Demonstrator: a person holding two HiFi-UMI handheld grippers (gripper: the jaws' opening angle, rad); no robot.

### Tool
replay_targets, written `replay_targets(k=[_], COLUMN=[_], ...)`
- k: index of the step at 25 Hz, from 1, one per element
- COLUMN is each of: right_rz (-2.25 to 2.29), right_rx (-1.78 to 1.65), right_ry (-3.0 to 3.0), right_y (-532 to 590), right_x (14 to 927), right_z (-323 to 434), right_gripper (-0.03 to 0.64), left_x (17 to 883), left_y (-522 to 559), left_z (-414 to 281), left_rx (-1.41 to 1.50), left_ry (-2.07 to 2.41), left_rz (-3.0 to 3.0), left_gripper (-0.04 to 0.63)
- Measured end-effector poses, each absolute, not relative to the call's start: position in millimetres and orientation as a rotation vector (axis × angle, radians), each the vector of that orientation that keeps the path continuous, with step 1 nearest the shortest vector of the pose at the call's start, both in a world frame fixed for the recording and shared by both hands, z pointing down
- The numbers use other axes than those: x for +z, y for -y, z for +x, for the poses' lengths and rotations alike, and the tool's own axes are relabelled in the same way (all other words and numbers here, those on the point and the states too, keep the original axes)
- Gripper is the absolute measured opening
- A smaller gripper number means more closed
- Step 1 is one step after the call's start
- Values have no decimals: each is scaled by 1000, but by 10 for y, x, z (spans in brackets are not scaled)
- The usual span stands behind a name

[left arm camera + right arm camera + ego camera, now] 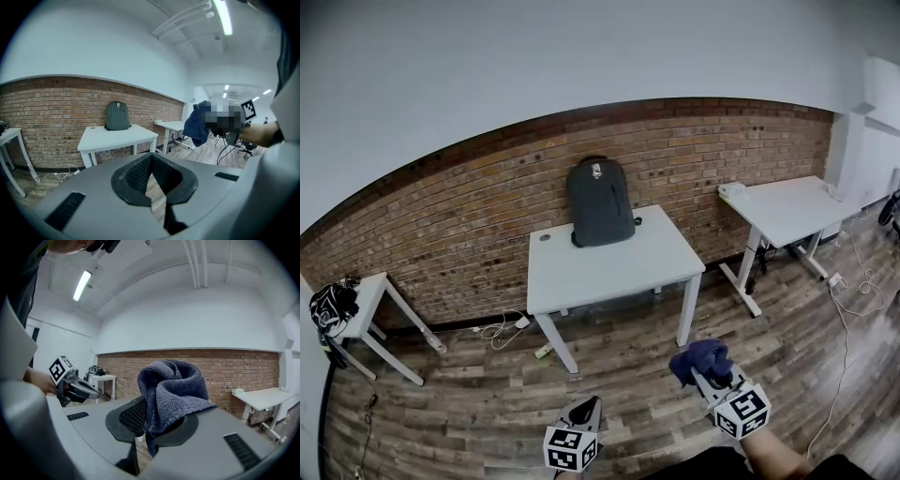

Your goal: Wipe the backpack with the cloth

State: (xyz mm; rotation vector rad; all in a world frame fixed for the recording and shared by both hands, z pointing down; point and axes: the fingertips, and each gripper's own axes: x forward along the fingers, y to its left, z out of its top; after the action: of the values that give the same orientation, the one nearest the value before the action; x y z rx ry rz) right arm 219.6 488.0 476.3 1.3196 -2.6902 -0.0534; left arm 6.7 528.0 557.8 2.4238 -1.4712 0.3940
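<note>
On the middle table (609,267), against the brick wall (469,225), the backpack (600,204) stands upright, well apart from both grippers. Nearer the camera, over the wood floor (469,412), the right gripper (712,378) pinches the bunched blue cloth (698,358). The left gripper (591,405) hangs alongside, jaws pressed together on nothing.

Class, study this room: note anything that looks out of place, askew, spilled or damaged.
Nothing serious stands out. The backpack stands upright against the brick wall on the middle table, and the cloth sits bunched in the right gripper. Only loose cables lie untidily on the floor beneath.
</note>
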Motion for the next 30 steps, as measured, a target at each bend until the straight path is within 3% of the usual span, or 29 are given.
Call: replay_targets(k=[13,30], right_rz=[1280,1293], right_rx=[-34,-27], right_ry=[2777,2761], right_y=[-4928,-5085], right_x=[4653,4683], right_z=[2865,3079], right_gripper=[48,48], left_x=[5342,5394], left_y=[-5447,-5549], left_z=[781,1021], left_rx=[366,473], left_ry=[1504,1494], left_rz=[2383,2406], left_gripper=[-18,-18])
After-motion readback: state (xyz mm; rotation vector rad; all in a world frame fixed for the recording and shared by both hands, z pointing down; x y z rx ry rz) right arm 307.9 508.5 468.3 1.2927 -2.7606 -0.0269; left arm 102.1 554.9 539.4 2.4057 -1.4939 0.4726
